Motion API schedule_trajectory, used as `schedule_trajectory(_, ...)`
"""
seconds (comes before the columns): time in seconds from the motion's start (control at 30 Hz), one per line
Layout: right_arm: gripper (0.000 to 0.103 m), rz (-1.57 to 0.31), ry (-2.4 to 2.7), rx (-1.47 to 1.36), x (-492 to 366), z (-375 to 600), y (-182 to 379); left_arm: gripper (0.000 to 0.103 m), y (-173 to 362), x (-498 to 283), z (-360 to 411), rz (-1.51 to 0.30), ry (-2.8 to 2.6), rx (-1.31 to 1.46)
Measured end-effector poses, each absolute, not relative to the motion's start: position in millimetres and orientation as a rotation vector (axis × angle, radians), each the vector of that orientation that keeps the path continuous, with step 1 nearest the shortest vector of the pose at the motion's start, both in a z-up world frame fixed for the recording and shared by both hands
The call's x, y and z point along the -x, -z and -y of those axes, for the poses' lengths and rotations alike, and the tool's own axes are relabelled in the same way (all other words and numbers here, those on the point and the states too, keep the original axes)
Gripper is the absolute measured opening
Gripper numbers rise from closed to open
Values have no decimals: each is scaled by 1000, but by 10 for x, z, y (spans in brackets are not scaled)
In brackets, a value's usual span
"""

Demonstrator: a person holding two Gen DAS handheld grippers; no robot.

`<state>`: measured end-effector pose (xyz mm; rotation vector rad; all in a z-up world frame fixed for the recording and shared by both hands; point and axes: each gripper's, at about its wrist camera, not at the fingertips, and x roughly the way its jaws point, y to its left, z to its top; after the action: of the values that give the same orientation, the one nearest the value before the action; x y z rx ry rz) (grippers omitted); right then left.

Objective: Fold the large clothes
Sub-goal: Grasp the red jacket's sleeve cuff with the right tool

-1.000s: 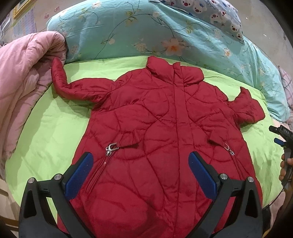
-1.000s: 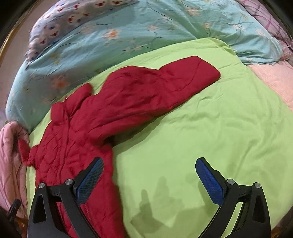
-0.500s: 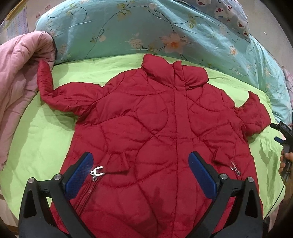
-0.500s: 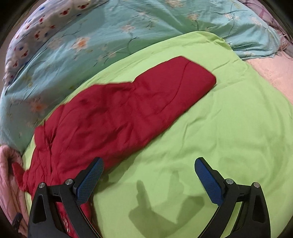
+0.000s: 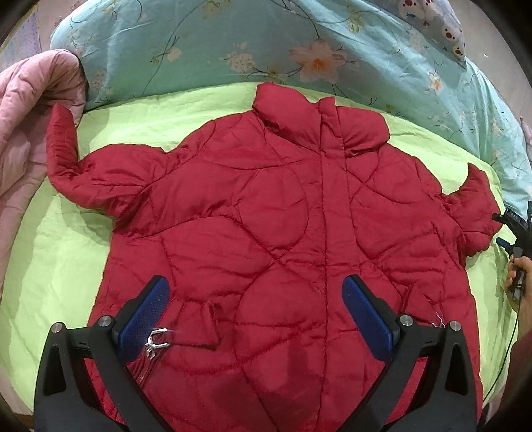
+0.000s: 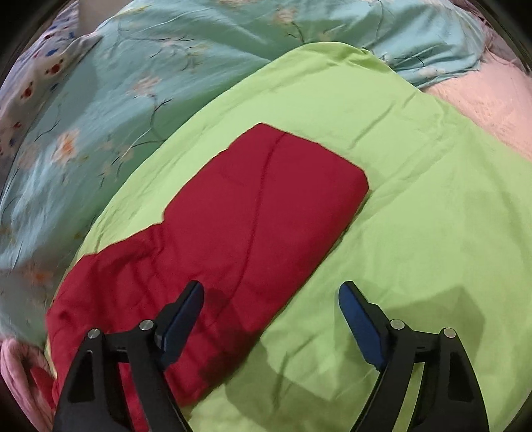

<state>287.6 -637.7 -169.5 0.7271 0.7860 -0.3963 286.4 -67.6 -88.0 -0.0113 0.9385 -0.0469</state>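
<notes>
A red quilted jacket (image 5: 282,232) lies flat, front up, on a lime green quilt (image 5: 60,266), collar toward the far pillows, both sleeves spread out. My left gripper (image 5: 256,312) is open and empty above the jacket's lower body, near a pocket zipper pull (image 5: 154,339). My right gripper (image 6: 271,319) is open and empty, low over one red sleeve (image 6: 252,212); its left finger is above the sleeve and its right finger above the green quilt (image 6: 415,199). The right gripper also shows at the far right edge of the left wrist view (image 5: 515,239).
A teal floral duvet (image 5: 232,43) lies along the far side. A pink quilted blanket (image 5: 23,133) is bunched at the left, touching the sleeve cuff. A pink blanket (image 6: 485,99) lies at the right wrist view's far right. A patterned pillow (image 5: 432,20) is at the back.
Both grippers have moved forward and lower. The left one has advanced up the jacket's body. The right one has closed in on the sleeve, which now fills more of its view.
</notes>
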Motion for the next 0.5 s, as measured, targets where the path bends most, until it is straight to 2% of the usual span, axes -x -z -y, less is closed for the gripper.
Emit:
schedule_trajectory(0.13, 79, -734, 395, -757, -2977, 6481, 1747, 103, 992, -2945, 715, -962, 53, 11)
schedule_trajectory(0.2, 72, -719, 402, -761, -3023, 6504, 1754, 103, 1029, -2963, 729, -969, 57, 12)
schedule_trajectory(0.23, 63, -711, 405, -761, -3044, 6516, 1752, 103, 1042, -2967, 735, -971, 58, 14)
schedule_trajectory(0.27, 48, -703, 403, -758, -3062, 6522, 1748, 103, 1046, -2972, 736, -971, 58, 14)
schedule_trajectory(0.37, 19, -685, 366, -773, -3060, 6524, 1734, 103, 1053, -2967, 726, -972, 59, 18)
schedule_trajectory(0.5, 12, -644, 327, -700, -2982, 6350, 1475, 103, 1032, -2955, 702, -965, 59, 18)
